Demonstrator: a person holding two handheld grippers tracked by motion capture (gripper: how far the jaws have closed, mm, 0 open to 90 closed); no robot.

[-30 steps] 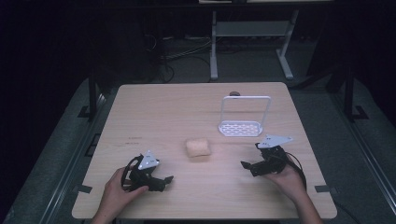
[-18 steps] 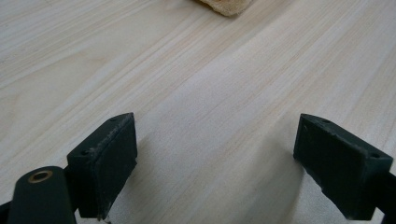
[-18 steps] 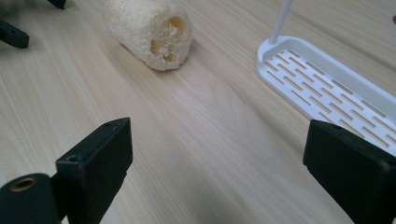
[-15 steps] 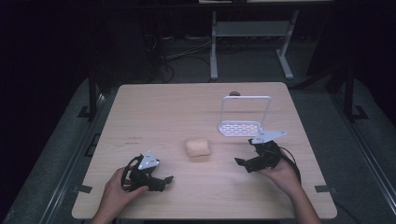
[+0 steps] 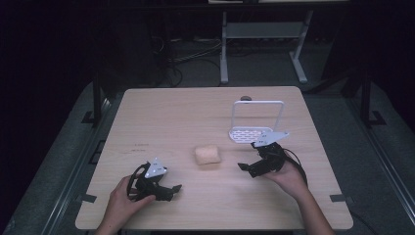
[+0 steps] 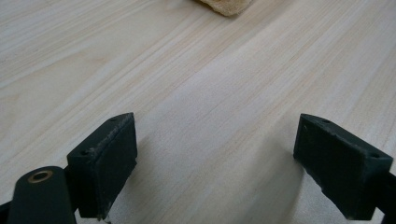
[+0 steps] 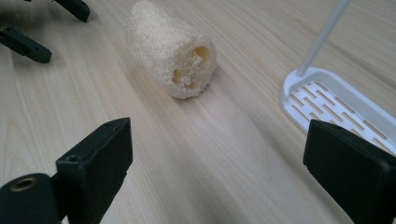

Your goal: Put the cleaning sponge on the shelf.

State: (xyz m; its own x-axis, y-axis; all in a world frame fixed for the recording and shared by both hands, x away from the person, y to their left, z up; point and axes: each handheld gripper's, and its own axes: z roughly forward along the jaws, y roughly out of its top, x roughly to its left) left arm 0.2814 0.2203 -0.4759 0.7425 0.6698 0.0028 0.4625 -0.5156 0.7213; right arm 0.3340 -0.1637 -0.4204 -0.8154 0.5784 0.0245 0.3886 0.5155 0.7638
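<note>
Wooden table [image 5: 161,112]; right gripper view reveals loofah [image 7: 170,49] is hollow

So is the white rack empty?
Empty. The white rack has a bare slotted floor; the loofah sponge lies apart on the table.

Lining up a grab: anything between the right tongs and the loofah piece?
No. In the right gripper view, bare wooden tabletop runs from the open right tongs to the loofah piece.

Nothing readable anywhere tbh. There's a tiny dark mark printed on the table [image 5: 147,117], way too small to make out.
</note>
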